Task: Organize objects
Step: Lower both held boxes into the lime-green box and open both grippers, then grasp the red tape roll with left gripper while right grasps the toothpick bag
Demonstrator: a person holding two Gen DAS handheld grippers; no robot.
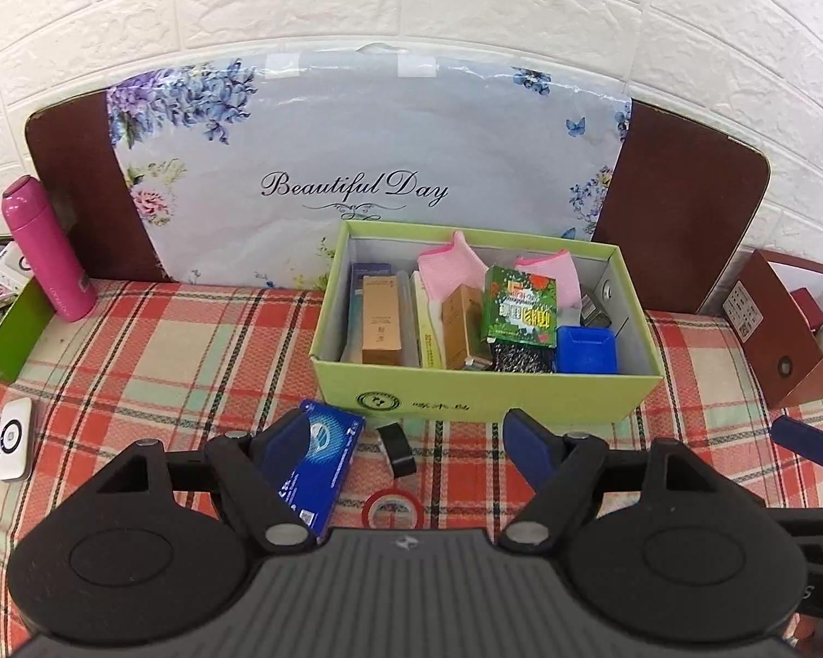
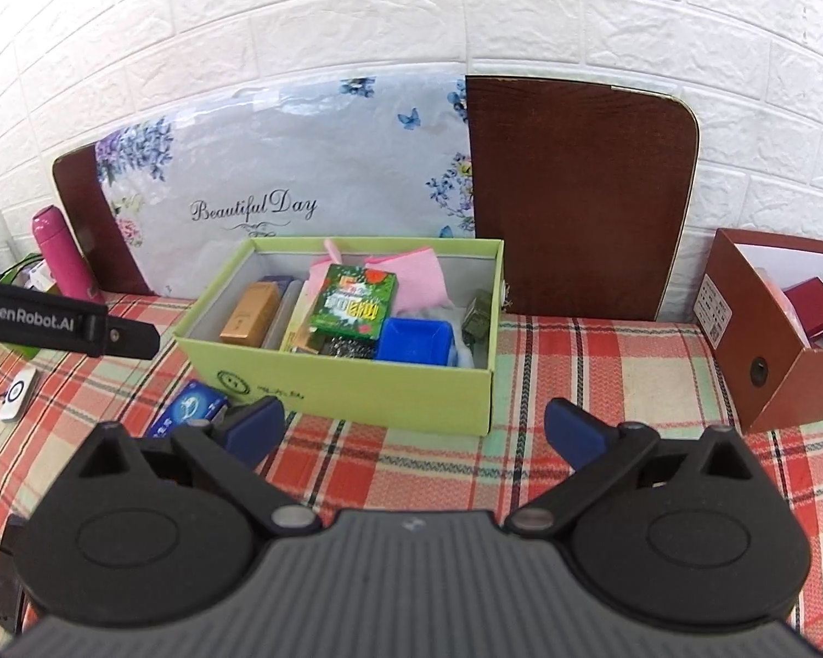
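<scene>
Two tongs, both spread wide and empty, over a plaid-clothed desk.

Left wrist view: the left tongs (image 1: 409,441) gape above a glossy blue packet (image 1: 318,455), a black tape roll (image 1: 398,448) and a red-rimmed tape ring (image 1: 394,510), before the green cardboard box (image 1: 483,395) crammed with cartons.
Right wrist view: the right tongs (image 2: 414,436) gape before that box (image 2: 356,392); the blue packet (image 2: 189,408) lies at its left corner.

Black left gripper (image 1: 409,441) and right gripper (image 2: 414,427), blue-padded jaws, ribbed grey housing.

Bright, even light; sharp (edges fisheye-bent).
</scene>
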